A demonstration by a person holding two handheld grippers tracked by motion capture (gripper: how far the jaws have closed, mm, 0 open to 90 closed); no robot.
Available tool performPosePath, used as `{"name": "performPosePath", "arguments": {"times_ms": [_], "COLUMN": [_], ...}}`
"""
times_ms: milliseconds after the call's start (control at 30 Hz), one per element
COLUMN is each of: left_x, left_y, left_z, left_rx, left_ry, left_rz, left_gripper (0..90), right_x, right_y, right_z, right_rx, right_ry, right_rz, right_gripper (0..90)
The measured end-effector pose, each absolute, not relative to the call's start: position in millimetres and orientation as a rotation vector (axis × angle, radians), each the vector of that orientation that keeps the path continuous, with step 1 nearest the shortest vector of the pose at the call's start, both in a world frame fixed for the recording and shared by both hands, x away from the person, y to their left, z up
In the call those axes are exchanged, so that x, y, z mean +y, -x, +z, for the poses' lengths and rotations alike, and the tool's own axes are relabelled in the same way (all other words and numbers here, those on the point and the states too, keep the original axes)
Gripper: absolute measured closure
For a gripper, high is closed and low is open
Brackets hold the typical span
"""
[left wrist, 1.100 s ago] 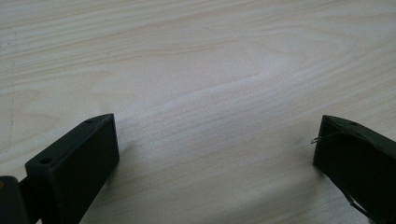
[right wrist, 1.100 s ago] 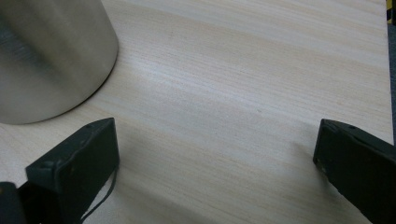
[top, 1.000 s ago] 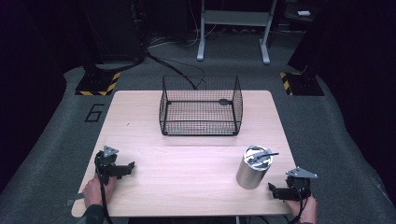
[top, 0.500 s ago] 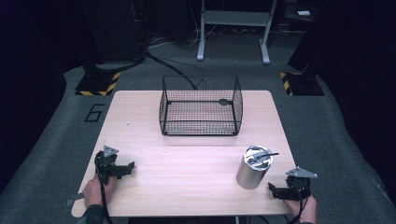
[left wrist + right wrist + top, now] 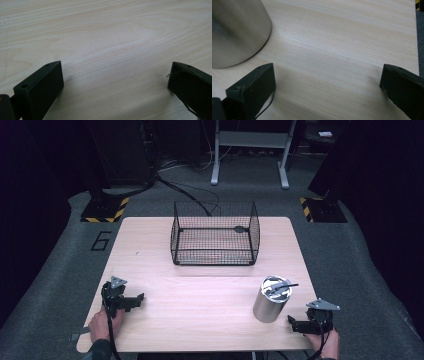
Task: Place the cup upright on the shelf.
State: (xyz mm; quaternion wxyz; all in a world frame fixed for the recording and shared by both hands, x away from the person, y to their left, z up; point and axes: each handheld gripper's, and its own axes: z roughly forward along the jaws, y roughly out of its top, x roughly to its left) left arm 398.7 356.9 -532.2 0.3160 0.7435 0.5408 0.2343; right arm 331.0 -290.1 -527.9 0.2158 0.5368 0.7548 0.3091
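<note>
High view looks down on the whole bench (image 5: pixel 200 310); both gripper views skim its wood closely.

Right tool (image 5: pixel 295 324) rests beside steel canister (image 5: pixel 270 300).

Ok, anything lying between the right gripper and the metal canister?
Nothing. The right gripper view shows bare tabletop between the open right gripper and the metal canister; the high view shows them close but apart.
</note>
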Motion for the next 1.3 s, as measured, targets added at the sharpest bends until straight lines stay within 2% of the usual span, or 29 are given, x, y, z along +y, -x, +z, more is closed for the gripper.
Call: {"name": "performPosePath", "arguments": {"times_ms": [867,1133,1300], "left_x": [356.8,356.9,356.9], "left_y": [-398.9,-398.9,-398.9], "left_z": [-532.3,-532.2,-532.2], "left_rx": [1.424,1.423,1.423], "left_ry": [-1.955,-1.957,-1.958], "left_rz": [0.618,0.617,0.616], "left_gripper": [0.1,0.1,0.1], "right_x": [-289.7,-288.5,-281.0], "right_y": [-321.8,-311.9,-304.8], "right_z": [-517.2,-499.4,-476.8], "right_rx": [2.12,2.12,2.134], "right_ry": [-1.47,-1.43,-1.375], "right_rz": [0.855,0.894,0.934], "right_gripper": [0.0,0.0,0.0]}}
